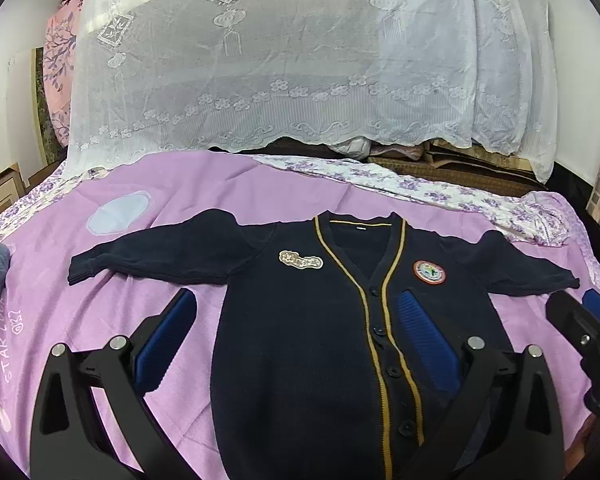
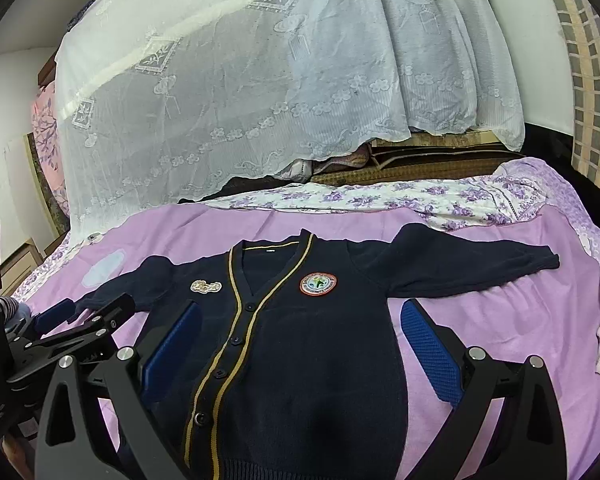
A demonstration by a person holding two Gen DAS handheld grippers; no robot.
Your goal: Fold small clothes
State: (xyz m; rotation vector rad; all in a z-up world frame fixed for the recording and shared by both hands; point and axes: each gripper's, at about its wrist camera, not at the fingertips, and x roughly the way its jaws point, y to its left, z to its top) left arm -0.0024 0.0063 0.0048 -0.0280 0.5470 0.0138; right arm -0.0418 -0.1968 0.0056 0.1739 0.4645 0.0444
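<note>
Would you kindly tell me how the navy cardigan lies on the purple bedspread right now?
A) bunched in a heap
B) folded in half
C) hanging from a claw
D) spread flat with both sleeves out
D: the cardigan lies flat and buttoned on the bedspread, its sleeves stretched out to either side.

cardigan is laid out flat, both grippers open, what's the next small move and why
Probably bring the left gripper to the sleeve cuff and pinch it, ready to fold inward. The navy cardigan lies flat and buttoned on the purple blanket, sleeves spread, and both the left and the right gripper are open, holding nothing.
</note>
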